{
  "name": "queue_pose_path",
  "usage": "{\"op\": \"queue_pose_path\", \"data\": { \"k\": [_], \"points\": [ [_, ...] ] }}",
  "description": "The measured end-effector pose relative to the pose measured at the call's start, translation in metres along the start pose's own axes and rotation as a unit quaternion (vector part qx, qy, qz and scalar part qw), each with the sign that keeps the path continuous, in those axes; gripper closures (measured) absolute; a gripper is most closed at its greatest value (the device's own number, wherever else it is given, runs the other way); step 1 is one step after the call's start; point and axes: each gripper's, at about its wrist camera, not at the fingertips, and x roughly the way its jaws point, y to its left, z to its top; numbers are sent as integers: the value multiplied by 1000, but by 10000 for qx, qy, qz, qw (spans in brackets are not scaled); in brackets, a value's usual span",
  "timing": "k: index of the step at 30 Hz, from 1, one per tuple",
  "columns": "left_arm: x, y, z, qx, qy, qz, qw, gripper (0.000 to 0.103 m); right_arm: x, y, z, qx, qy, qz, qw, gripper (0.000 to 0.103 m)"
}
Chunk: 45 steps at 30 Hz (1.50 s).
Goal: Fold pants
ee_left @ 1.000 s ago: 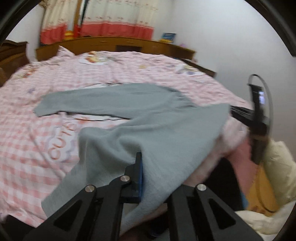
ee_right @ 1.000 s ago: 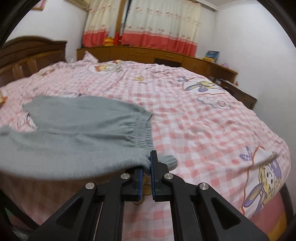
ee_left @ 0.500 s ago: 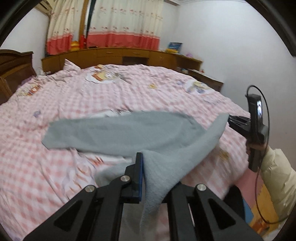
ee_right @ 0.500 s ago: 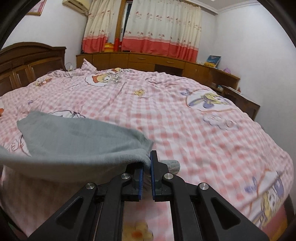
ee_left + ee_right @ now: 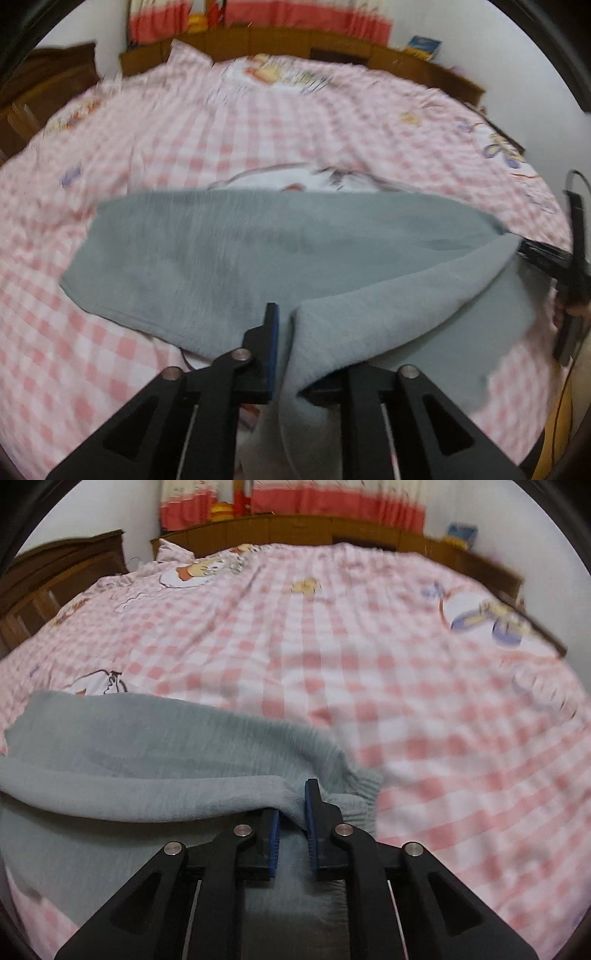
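Grey knit pants (image 5: 280, 254) lie across the pink checked bed (image 5: 258, 122). One leg lies flat; the near leg is lifted and carried over it. My left gripper (image 5: 291, 332) is shut on the near leg's hem, with cloth draped over its right finger. My right gripper (image 5: 293, 808) is shut on the pants (image 5: 155, 764) beside the ribbed waistband (image 5: 364, 794). The right gripper also shows at the right edge of the left wrist view (image 5: 546, 254).
A wooden headboard (image 5: 62, 572) stands at the left and a low wooden cabinet (image 5: 332, 528) runs along the far wall under red and cream curtains. The bed stretches wide beyond and to the right of the pants.
Both grippers have carried the near half of the pants forward over the bed. The lifted leg now hangs over the flat leg, and the views tilt down toward the bed.
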Motion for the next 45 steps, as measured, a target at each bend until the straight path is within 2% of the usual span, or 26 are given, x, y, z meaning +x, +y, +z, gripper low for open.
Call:
{"op": "queue_pose_path", "data": {
  "k": [4,6,8,9,10,14,20,22,27,32,34,37,38,39,40,42,44,45],
  "points": [
    [15,5,-1,-30,39,23,10000,76,-13,-4,0,-36,-29,136,9999,85],
    [18,5,-2,-9,26,7,10000,75,-27,-6,-2,-121,-117,171,9997,68],
    [18,5,-2,2,16,-8,10000,74,-36,-8,-5,-185,-187,146,9995,58],
    [16,4,-2,15,10,-20,10000,73,-40,-9,-8,-214,-211,42,9995,47],
    [16,4,-2,14,5,-23,10000,71,-42,-11,-10,-230,-225,-73,9995,43],
    [11,4,-2,-20,-92,-55,9999,67,-41,-27,-18,-117,-225,-355,9991,42],
    [3,2,-1,-127,-285,-178,9994,67,-21,-57,-11,836,-116,-132,9963,43],
    [0,-2,-1,2,-343,-146,9993,66,-21,-56,-10,906,-215,-108,9956,43],
    [-1,-9,-1,306,-398,-32,9987,66,-17,-34,-5,328,-197,-38,9993,43],
    [-2,-3,3,23,-471,-113,9988,66,-7,-19,-2,-322,63,31,9995,43],
    [-3,-2,5,-23,-475,-153,9988,66,-5,-15,-2,-554,69,-62,9984,44],
    [-6,-3,6,-33,-497,-320,9982,68,-2,-7,0,-898,-16,-188,9958,53],
    [-9,-4,6,-56,-556,-403,9976,70,-1,-6,0,-948,-19,-197,9953,59],
    [-12,-5,6,-48,-601,-441,9972,85,1,-5,1,-1009,-34,-211,9947,68],
    [-15,-7,6,3,-630,-469,9969,95,2,-4,1,-1046,-32,-179,9944,73],
    [-24,-12,6,67,-735,-353,9966,95,0,-3,0,-960,-109,-134,9952,87],
    [-34,-19,9,219,-844,-259,9959,97,-12,-3,0,-814,-368,-243,9957,95],
    [-38,-23,14,322,-906,-197,9952,98,-19,-2,1,-763,-533,-347,9951,95]
  ]
}}
